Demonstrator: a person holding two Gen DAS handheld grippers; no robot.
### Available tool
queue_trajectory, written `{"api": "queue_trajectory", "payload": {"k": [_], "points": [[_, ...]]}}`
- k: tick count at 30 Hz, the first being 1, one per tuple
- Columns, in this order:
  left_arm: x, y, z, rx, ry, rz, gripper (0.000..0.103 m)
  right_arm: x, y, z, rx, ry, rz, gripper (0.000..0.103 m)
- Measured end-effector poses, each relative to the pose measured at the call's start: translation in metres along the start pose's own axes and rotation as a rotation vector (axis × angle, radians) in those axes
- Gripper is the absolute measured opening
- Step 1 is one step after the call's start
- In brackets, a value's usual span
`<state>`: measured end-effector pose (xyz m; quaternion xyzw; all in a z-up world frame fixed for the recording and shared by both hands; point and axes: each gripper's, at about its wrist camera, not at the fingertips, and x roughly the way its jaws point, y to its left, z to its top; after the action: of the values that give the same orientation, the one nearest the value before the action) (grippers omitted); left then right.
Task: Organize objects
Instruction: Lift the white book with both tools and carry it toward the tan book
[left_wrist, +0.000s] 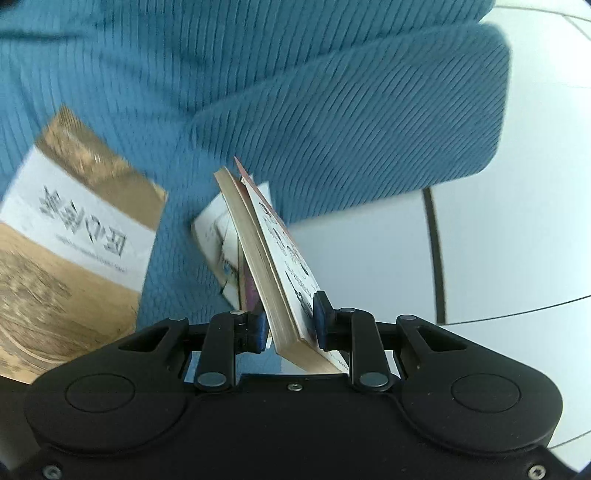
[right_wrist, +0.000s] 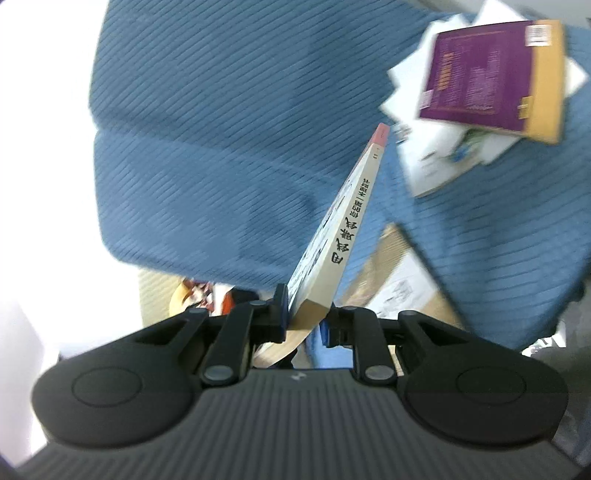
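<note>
My left fingers (left_wrist: 290, 321) were narrowed onto a paperback (left_wrist: 273, 266), the blue pads pressing its covers from either side close to the near corner. Seen along those fingers, the book stood on edge with its cream page block turned toward me; its long axis ran away from me and leaned toward the upper left, the far corner ending against the blue ribbed sofa (left_wrist: 332, 92).

My right fingers (right_wrist: 303, 314) were likewise closed on a book (right_wrist: 343, 236), pinched at its near end. There the spine with black printed characters faced me, and the long axis climbed away toward the upper right, ending in a pink band at the far tip. Whether this was the same volume my left fingers held, I could not tell.

Neither held book rested on anything; both hung above the sofa. On the cushion lay other books: a tan one with a white band (left_wrist: 70, 243) toward the left edge in the left wrist view, a small white one (left_wrist: 218, 243) just behind the held book, and in the right wrist view a purple book with an orange strip (right_wrist: 491, 77) lying on white booklets (right_wrist: 443, 162) near the far right part of the seat. A cardboard box (right_wrist: 399, 288) sat below the cushion's front edge. Pale floor (left_wrist: 517, 258) lay beyond the sofa's right edge.
</note>
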<state>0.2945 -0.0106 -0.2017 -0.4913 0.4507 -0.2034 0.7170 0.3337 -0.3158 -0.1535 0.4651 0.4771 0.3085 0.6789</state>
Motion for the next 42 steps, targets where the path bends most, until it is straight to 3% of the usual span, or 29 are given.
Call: {"api": "queue_trajectory", "payload": {"k": [5,11,26,42], "points": [[-0.042,-0.005,0.020,0.022,-0.031,0.004,0.022,0.022,0.022,-0.014,-0.017,0.044,0.043,0.020],[-0.072,0.017,0.031,0.025,-0.051,0.026,0.023,0.049,0.027,-0.037,-0.013,0.096,0.045,0.020],[-0.066,0.127,0.016,-0.081,0.024,0.105,0.024,0.091,-0.036,-0.080,0.022,0.194,-0.107,0.022],[-0.057,0.172,-0.015,-0.064,0.124,0.239,0.028,0.092,-0.097,-0.108,0.088,0.233,-0.230,0.031]]}}
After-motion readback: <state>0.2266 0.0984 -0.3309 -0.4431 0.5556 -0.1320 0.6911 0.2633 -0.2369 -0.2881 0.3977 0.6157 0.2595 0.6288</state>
